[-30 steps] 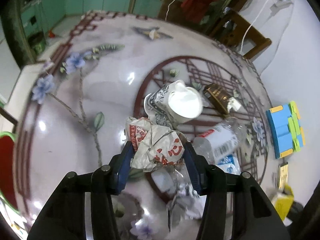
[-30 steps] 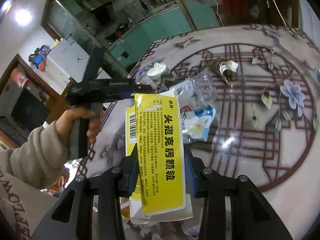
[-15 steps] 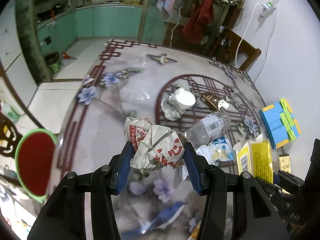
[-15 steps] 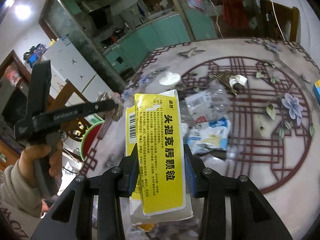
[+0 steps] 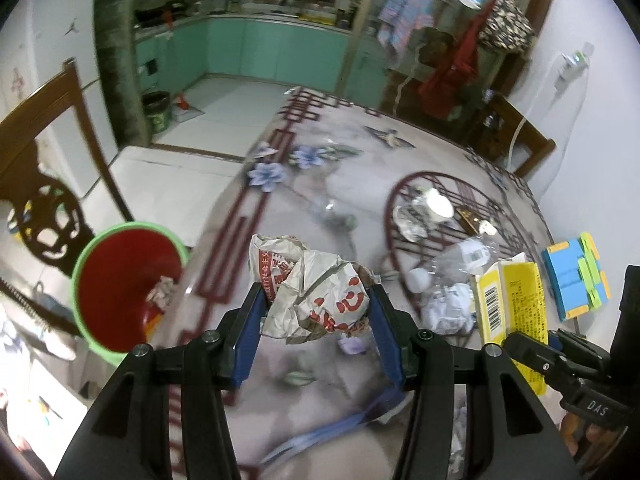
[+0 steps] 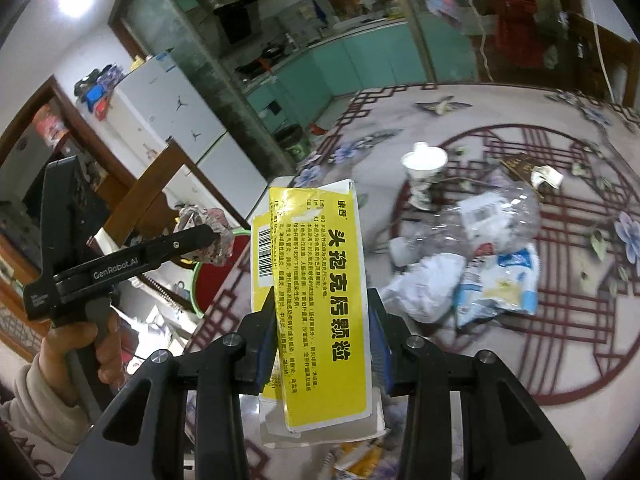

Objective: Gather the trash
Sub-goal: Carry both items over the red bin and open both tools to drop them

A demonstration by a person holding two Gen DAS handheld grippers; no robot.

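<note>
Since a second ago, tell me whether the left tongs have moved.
Yes. The left tongs, shut on the crumpled wrapper, have pulled back from the paper cup toward the green-rimmed bin off the table's edge.

Surroundings of a floral, red-latticed tabletop [image 5: 304, 204]

A blue-and-green block stack [image 5: 576, 280] rests at the table's edge; a carved dark wooden chair [image 5: 44, 200], teal kitchen cabinets [image 5: 280, 50] and a white refrigerator [image 6: 176, 108] stand beyond.
</note>
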